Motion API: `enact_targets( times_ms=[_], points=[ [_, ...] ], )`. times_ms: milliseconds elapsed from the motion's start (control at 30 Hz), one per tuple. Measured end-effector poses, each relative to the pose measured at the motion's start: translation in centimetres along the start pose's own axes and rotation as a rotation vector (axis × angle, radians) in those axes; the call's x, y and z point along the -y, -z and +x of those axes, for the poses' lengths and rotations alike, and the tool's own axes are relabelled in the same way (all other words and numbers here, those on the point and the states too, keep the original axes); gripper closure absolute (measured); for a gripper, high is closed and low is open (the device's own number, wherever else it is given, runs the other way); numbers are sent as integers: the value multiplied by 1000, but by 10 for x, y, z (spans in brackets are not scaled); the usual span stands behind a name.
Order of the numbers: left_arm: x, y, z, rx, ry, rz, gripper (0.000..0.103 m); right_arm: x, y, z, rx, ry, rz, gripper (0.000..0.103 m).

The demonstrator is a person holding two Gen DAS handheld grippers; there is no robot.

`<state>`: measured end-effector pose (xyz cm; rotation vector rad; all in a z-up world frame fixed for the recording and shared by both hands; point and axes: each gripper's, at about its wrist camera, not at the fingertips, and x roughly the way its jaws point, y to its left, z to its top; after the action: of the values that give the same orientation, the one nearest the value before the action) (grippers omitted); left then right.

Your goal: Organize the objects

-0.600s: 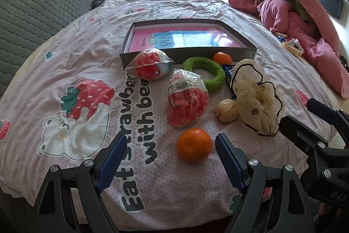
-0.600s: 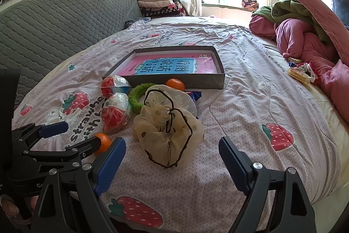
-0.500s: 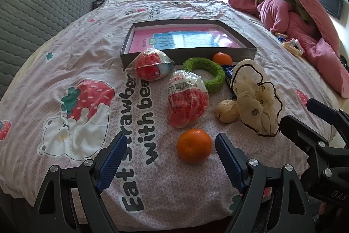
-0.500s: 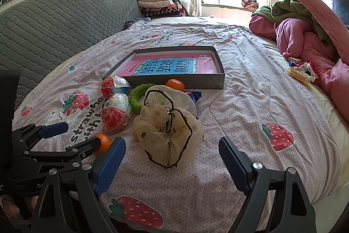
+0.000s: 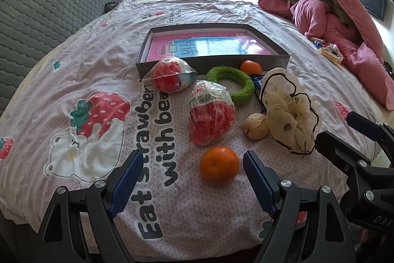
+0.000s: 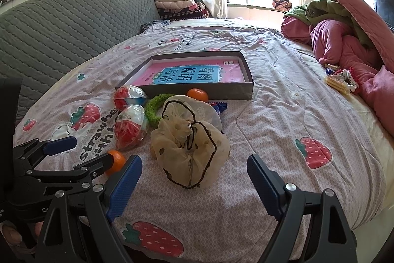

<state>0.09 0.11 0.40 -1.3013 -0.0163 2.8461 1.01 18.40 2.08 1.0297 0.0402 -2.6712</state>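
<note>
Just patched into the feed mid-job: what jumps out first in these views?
A cluster of loose items on the strawberry bedspread: an orange lies just ahead of the open left gripper, and a cream scrunchie ahead of the open right gripper. Behind them, a grey box with a pink book inside sits mid-bed, with two wrapped red toys, a green ring and a second orange along its near wall.

You can read "Eat Strawberry with bear" on the bedsheet (image 5: 157,130). The book (image 6: 194,73) in the box (image 6: 246,90) shows "看图说话".
</note>
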Motion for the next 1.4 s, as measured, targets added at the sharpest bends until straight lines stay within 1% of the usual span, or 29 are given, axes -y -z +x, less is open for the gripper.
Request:
enact_targets(
  times_ms=[367,900,1067,1200,1400],
  points=[
    [3,1,-4,18,5,10,19,0,0,-1,0,-3,4,16],
    [1,2,-10,24,27,-5,19,-3,1,-5,2,-1,-3,16],
    [-3,3,-10,4,62,-19,19,-3,1,-6,1,1,-8,16],
    [-4,4,-8,-4,65,-21,19,-4,2,-6,-5,-5,-6,16],
    [-5,9,0,-41,75,-15,19,0,5,-1,-25,-9,3,16]
  ],
)
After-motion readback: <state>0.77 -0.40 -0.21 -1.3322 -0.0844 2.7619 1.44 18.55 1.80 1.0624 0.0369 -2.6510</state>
